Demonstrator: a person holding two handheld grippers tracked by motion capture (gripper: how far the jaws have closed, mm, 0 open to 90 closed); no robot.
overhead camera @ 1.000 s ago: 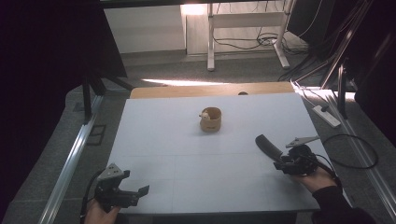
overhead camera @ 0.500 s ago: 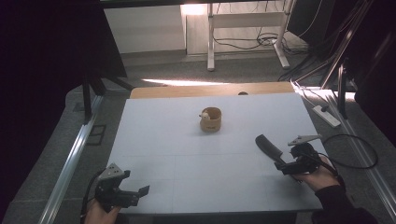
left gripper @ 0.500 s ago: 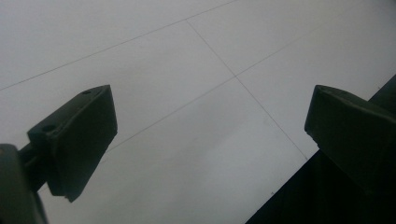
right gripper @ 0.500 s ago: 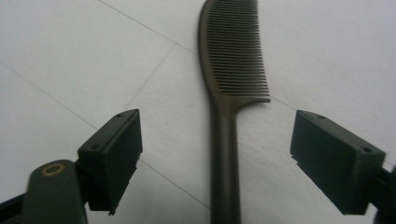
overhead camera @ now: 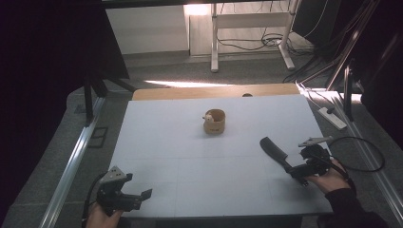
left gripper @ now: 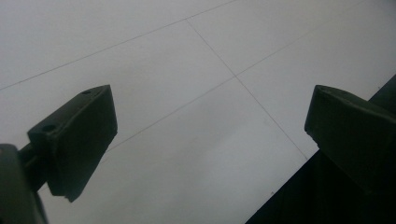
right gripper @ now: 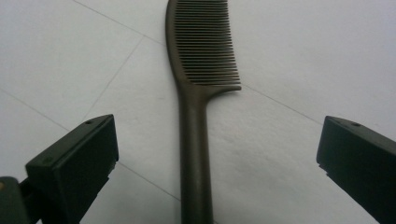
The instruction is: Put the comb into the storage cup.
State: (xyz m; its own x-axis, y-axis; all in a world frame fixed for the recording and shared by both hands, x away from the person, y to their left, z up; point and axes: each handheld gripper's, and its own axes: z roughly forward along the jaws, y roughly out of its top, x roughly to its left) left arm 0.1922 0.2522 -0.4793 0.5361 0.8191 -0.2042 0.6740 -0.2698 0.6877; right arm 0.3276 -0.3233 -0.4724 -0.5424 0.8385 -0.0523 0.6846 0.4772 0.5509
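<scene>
The jaws of the right gripper (overhead camera: 297, 167) have just been opening and now stand wide apart, with the comb (right gripper: 195, 116) lying flat on the table (overhead camera: 190, 156) between them, touched by neither pad. In the high view the comb (overhead camera: 274, 151) is seen at about four o'clock on the table, its toothed head pointing toward ten o'clock, away from the hand (overhead camera: 328, 179). The release is judged to be complete: the comb has been set down and is free of the grip, so a withdrawal of the gripper would seem to be called for next. The left gripper (overhead camera: 124, 197) is held at about seven o'clock near the table's front edge, its jaws also spread with nothing between them. A small wooden cup (overhead camera: 215, 121) stands well apart near the centre, toward twelve o'clock. The surface is pale, matt and marked with faint lines; beyond it a dim room is seen, with a sunlit strip of floor, desk legs and loose cables.
</scene>
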